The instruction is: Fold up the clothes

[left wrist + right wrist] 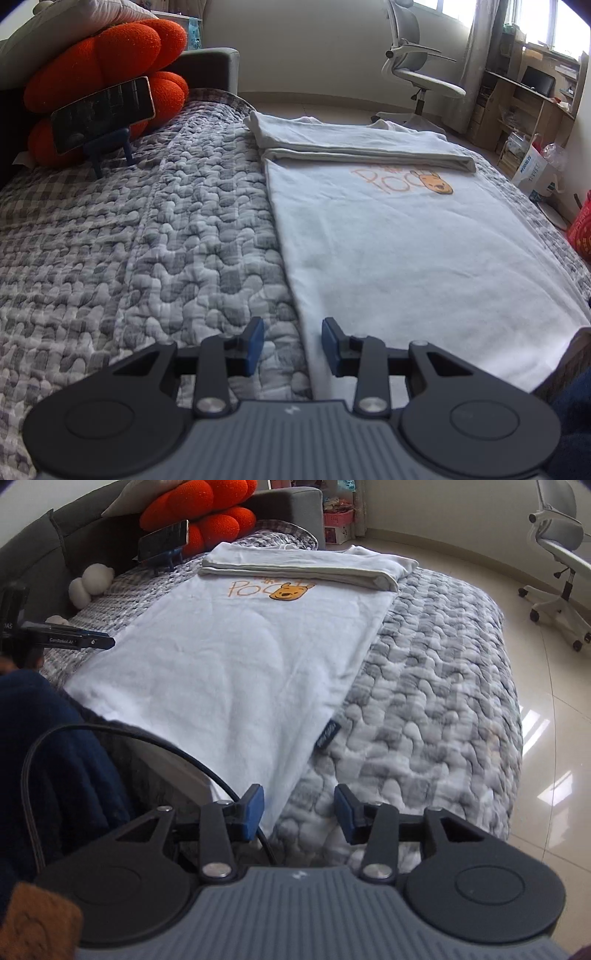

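A white T-shirt (pixel 406 236) with an orange print and a bear's face lies flat on the grey quilted bed (pixel 147 240). Its far end is folded back into a thick band (pixel 369 151). My left gripper (pixel 292 343) hovers open over the shirt's near left edge, with nothing between its blue pads. In the right wrist view the same shirt (pixel 229 657) runs away from me. My right gripper (pixel 299 814) is open above the shirt's near right corner, apart from the cloth. The left gripper (pixel 109 641) shows side-on at the left of that view.
An orange cushion (pixel 107 74) and a phone on a blue stand (pixel 101 110) sit at the bed's head. An office chair (pixel 417 66) and wooden shelves (pixel 524 103) stand beyond. Shiny floor (pixel 546 701) lies right of the bed. A black cable (pixel 147 738) and a dark blue sleeve (pixel 55 757) are near me.
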A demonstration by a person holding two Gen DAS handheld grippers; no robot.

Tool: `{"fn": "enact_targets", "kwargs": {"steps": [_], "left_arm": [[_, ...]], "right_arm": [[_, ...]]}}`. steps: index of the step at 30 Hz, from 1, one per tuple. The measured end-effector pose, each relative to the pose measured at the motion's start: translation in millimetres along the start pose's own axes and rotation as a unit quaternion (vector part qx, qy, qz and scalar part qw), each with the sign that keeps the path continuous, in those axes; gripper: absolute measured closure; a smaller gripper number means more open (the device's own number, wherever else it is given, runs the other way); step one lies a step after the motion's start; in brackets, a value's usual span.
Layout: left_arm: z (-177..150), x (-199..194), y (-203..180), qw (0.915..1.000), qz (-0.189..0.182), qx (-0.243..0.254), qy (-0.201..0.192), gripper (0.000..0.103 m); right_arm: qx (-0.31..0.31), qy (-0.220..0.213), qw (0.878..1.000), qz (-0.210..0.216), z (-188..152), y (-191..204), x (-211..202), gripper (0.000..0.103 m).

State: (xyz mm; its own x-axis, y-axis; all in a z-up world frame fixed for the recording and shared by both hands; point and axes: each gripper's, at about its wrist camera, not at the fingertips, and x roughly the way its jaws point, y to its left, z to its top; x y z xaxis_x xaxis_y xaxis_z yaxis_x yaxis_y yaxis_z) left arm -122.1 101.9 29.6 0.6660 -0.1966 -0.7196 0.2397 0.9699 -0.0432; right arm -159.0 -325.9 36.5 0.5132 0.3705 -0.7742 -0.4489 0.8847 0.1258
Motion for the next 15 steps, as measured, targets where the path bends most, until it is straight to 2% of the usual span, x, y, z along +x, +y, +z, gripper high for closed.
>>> {"fn": "enact_targets", "kwargs": {"steps": [3, 7, 12, 15], "left_arm": [[-9, -11, -3, 0.9999, 0.002, 0.013, 0.006, 0.067], [-17, -30, 5, 1.0000, 0.001, 0.002, 0.009, 0.067], [-20, -50, 15, 0.9996, -0.004, -0.027, -0.005, 0.066], [-18, -54, 15, 0.9985, -0.016, -0.051, -0.013, 0.066]], "right_arm": [[-0.006, 0.003, 1.000, -0.015, -14, 6, -11, 0.057], [-0.034, 0.013, 0.998, -0.042, -37, 16, -29, 0.056], [-0.001, -0.043, 0.997, -0.065, -48, 5, -65, 0.056], [0.044, -0.080, 0.994, -0.066, -44, -2, -67, 0.056]]}}
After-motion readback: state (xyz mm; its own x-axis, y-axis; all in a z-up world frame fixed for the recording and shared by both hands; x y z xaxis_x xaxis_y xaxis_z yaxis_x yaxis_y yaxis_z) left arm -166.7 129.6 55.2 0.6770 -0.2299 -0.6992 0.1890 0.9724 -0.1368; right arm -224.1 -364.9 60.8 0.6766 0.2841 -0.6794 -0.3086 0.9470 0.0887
